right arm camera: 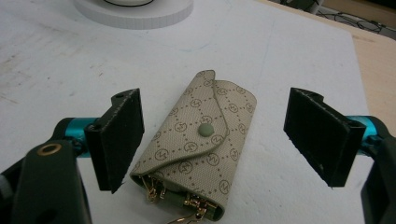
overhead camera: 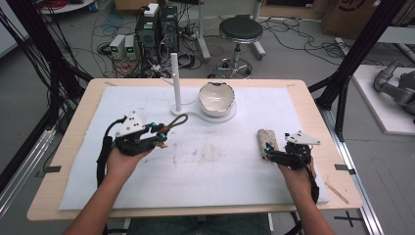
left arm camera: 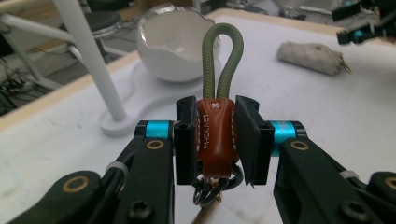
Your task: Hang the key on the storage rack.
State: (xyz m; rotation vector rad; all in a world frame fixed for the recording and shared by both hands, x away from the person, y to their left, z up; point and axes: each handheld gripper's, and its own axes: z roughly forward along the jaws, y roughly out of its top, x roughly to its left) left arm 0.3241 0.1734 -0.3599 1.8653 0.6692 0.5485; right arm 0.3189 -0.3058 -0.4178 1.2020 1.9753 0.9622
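Holding brown leather key fob with olive cord loop (left arm camera: 215, 126) clamped in my left gripper (overhead camera: 157, 133), left of centre. Risk, I judge: fob slipping, pads grip leather only. Far centre: one white post stand (overhead camera: 176, 83), one white eggshell-shaped bowl (overhead camera: 216, 98). Right: one beige monogram key pouch (right arm camera: 201, 144) on white mat (overhead camera: 220, 166) between wide jaws of my right gripper (right arm camera: 215, 140); closing off-centre could skid it.

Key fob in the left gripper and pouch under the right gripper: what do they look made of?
The key fob looks like smooth brown leather: slight sheen, white edge stitching, stamped lettering. Its loop appears to be woven olive cord, matte, and dark metal rings hang below. The pouch looks like beige coated canvas or faux leather, with a printed monogram grid, a green snap and gold-toned metal clips.
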